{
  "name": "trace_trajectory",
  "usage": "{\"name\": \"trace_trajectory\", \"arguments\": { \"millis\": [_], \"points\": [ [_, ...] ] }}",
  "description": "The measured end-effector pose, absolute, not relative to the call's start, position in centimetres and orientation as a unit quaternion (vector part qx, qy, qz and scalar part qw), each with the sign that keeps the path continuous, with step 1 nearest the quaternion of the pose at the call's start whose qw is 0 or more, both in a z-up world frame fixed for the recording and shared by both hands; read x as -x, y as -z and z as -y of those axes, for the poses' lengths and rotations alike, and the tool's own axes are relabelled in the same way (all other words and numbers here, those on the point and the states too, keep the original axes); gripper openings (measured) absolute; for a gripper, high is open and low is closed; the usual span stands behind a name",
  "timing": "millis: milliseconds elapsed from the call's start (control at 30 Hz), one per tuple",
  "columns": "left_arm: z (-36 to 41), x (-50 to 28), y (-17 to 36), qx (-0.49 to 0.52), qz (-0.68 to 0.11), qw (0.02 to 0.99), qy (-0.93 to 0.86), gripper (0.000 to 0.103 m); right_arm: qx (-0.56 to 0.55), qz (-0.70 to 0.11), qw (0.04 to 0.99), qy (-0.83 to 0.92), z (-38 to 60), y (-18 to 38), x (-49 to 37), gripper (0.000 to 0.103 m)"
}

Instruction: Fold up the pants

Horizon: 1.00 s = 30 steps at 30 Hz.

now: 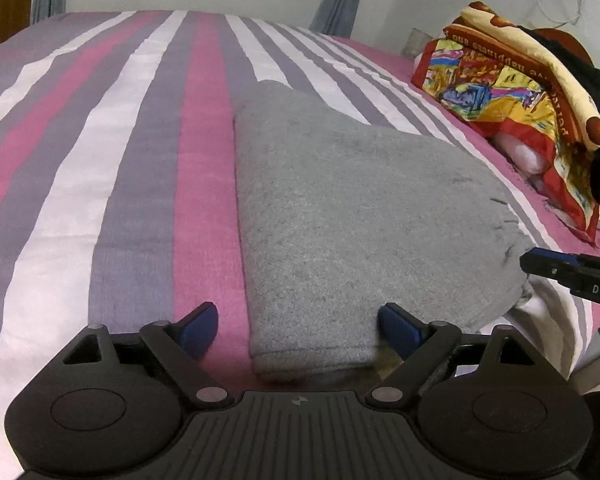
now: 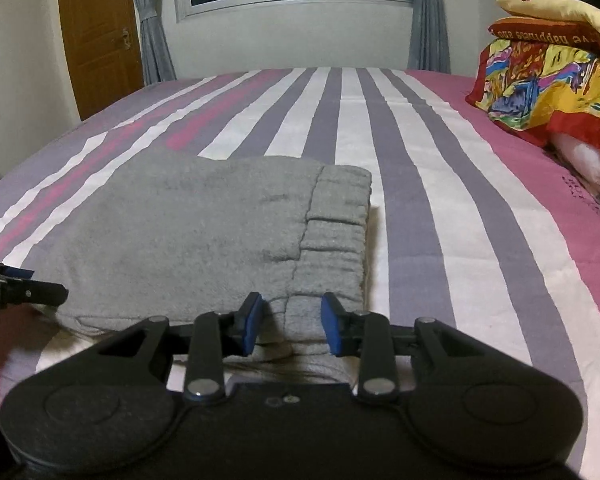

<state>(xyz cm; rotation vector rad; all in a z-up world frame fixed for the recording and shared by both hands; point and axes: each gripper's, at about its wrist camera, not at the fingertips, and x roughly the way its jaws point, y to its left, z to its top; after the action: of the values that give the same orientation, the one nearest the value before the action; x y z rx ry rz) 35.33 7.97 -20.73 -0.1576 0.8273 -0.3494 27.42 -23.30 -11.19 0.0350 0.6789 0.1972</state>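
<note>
Where the striped sheet lies flat:
Pants: grey sweatpants (image 1: 340,216), folded into a thick stack, near edge of the bed.
Left gripper (image 1: 298,330): jaws spread wide either side of the stack's near corner, pads clear of the cloth.
Right gripper (image 2: 291,322): jaws partly apart around the gathered waistband (image 2: 332,232); grip cannot be told.
Bedsheet (image 1: 100,160): pink, grey, white stripes.
Pillows (image 2: 540,80): colourful pile, well apart, by the wall.

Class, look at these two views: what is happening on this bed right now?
A person holding two grippers is folding grey pants on a striped bedspread. The pants already lie folded. The left gripper is open at one near corner; the right gripper straddles the waistband end, pads apart, not visibly pinching it.
</note>
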Motion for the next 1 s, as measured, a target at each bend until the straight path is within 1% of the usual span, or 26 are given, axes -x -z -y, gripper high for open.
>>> {"name": "trace_trajectory", "arguments": {
  "millis": [300, 367, 433, 600, 733, 833, 900, 1000],
  "points": [
    [-8.1, -35.6, 20.3, 0.075, -0.402, 0.897, 0.167, 0.089, -0.064, -0.329, 0.938, -0.091, 23.9, 11.2, -27.0, 0.034],
    [-8.5, -35.3, 19.9, 0.078, -0.396, 0.900, 0.163, 0.089, -0.084, -0.314, 0.941, -0.097, 24.4, 10.4, -26.4, 0.037],
    [-8.9, -34.9, 19.5, 0.080, -0.384, 0.906, 0.161, 0.089, -0.103, -0.297, 0.945, -0.094, 25.3, 9.8, -25.8, 0.054],
    [-10.8, -35.3, 19.1, 0.098, -0.376, 0.905, 0.173, 0.089, -0.204, -0.295, 0.928, -0.097, 30.3, 10.3, -25.5, 0.055],
    [-12.7, -37.0, 19.9, 0.175, -0.377, 0.880, 0.229, 0.088, -0.295, -0.326, 0.890, -0.125, 33.7, 12.6, -26.7, 0.056],
    [-13.4, -38.4, 20.6, 0.210, -0.385, 0.860, 0.259, 0.061, -0.337, -0.341, 0.866, -0.145, 34.8, 14.2, -27.7, 0.060],
    [-13.9, -39.5, 21.4, 0.235, -0.397, 0.846, 0.268, 0.061, -0.356, -0.346, 0.854, -0.157, 35.3, 15.0, -28.5, 0.066],
    [-14.9, -40.7, 23.1, 0.292, -0.402, 0.819, 0.289, 0.061, -0.413, -0.345, 0.820, -0.196, 36.2, 16.5, -29.7, 0.066]
  ]
}}
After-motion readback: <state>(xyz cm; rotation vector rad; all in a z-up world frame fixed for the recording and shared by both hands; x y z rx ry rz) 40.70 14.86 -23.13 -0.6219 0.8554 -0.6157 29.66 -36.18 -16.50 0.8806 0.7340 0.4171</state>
